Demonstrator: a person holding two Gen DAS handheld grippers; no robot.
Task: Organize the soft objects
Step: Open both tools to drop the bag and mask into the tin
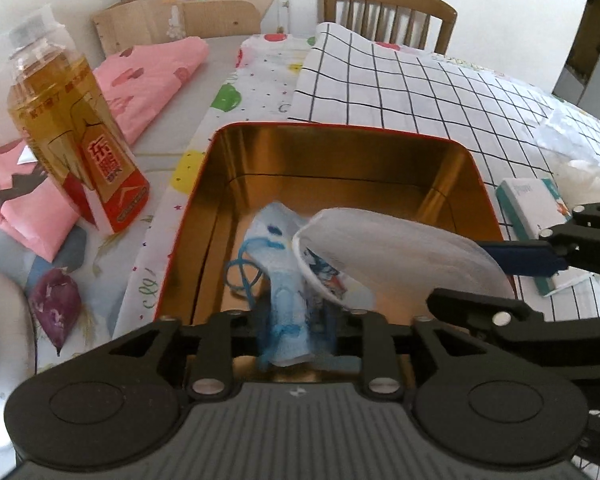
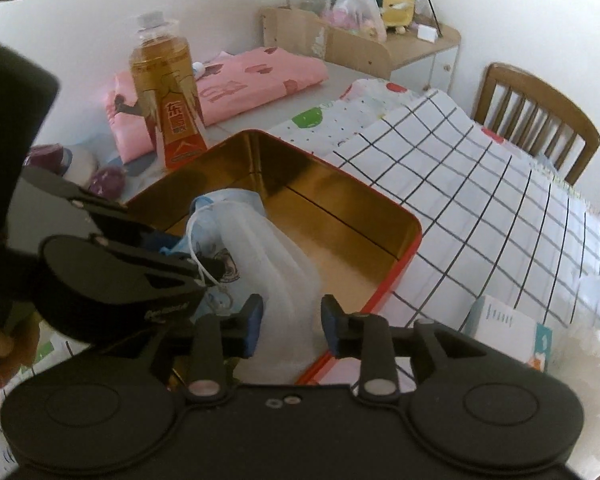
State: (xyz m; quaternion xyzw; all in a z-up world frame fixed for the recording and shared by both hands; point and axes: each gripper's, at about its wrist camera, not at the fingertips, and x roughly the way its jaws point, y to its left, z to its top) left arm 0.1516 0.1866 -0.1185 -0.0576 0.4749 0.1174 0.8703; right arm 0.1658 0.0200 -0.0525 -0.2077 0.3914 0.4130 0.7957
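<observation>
I see both masks inside the red tin point(image 1: 481, 176) on the desk point(image 1: 216, 60): the blue mask point(image 1: 288, 292) lies between the fingers of my left gripper point(image 1: 300, 340), whose jaws stand narrowly apart; whether the pads still press on it I cannot tell. My right gripper point(image 2: 290, 326) is part open around the white mask point(image 2: 268, 264), pads clear of it.

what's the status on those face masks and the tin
Right hand-held gripper open around white mask. Left hand-held gripper at blue mask. Both masks in tin. Nothing blocking.
</observation>
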